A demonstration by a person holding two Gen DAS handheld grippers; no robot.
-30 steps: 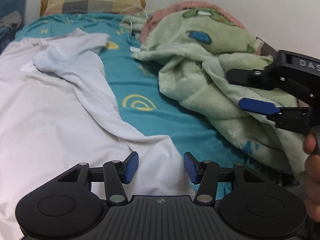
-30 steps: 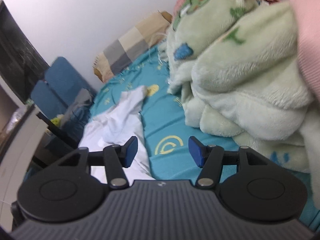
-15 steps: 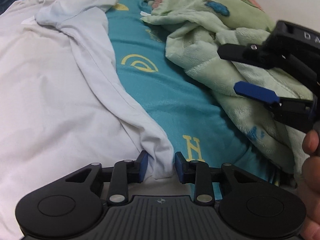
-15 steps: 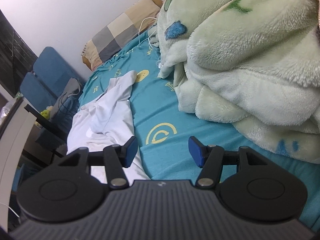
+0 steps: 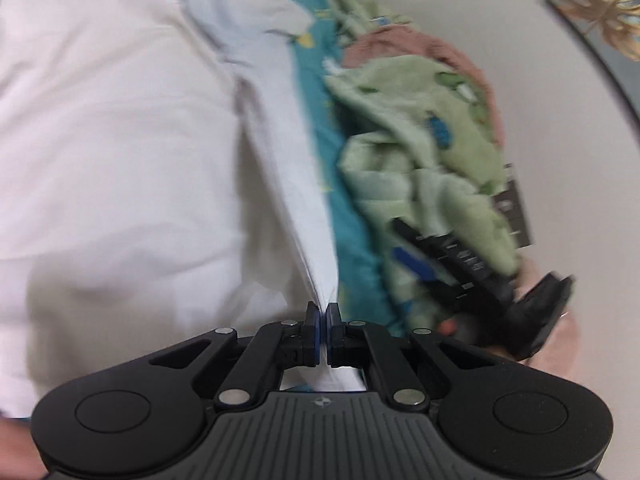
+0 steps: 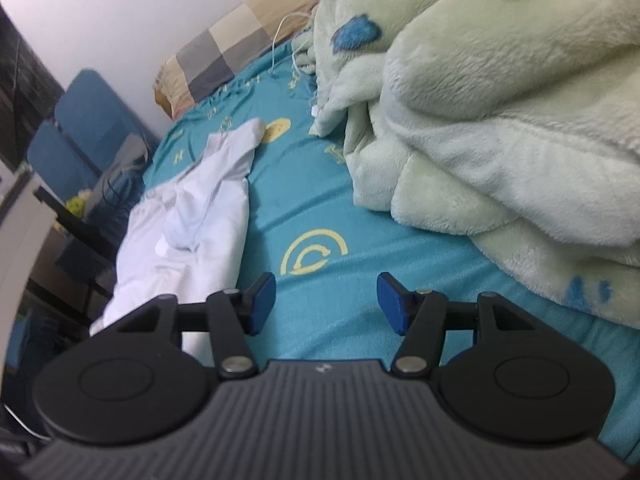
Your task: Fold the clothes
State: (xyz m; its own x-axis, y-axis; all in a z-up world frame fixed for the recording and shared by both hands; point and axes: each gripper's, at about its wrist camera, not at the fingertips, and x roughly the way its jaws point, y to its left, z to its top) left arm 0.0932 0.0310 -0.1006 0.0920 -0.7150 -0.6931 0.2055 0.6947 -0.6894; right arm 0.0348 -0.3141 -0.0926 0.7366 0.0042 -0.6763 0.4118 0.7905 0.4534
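The left claw is clamping its blue pads tight on the near corner of the white cotton garment, and a taut ridge of cloth is running from the pinch up along the garment's right edge. The garment is lying spread, still rumpled, across the left part of the teal patterned bed sheet, with a crumpled sleeve bunching at its far end; no fold is showing yet, so the folding is judged to be only starting, with this corner grip as its first step. The right claw is hanging over bare sheet with its pads wide apart, holding nothing, just beside the garment's edge. The fluffy pale-green fleece blanket is sitting heaped to the right, untouched.
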